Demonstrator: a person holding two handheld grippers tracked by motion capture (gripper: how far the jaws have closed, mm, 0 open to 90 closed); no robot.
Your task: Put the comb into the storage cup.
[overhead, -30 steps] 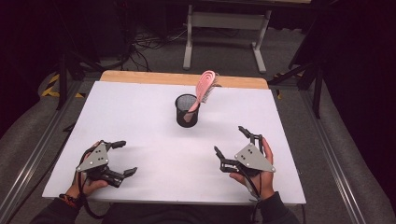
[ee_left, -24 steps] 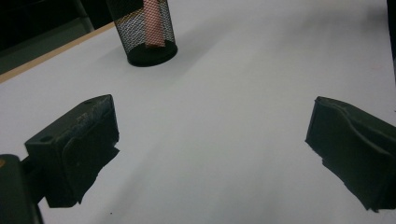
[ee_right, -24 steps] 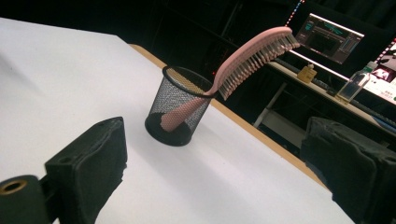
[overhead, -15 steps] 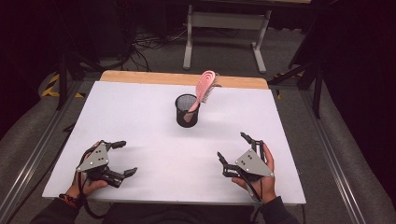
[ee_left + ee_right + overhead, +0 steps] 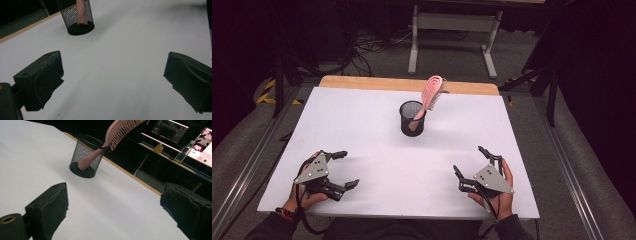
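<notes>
Hairbrush, pink: stands handle-down in the black mesh cup, which sits on the white table at its centre, toward the far edge. Long axis steeply tilted; the handle foot rests on the cup floor, the shaft leans on the cup's right rim, and the toothed head rises up and to the right, well above the rim. Status, judged: placing appears done, nothing left but to rest. Left gripper: near left corner, jaws wide apart, empty, well apart from the cup. Right gripper: near right, jaws likewise spread, holding nothing.
</notes>
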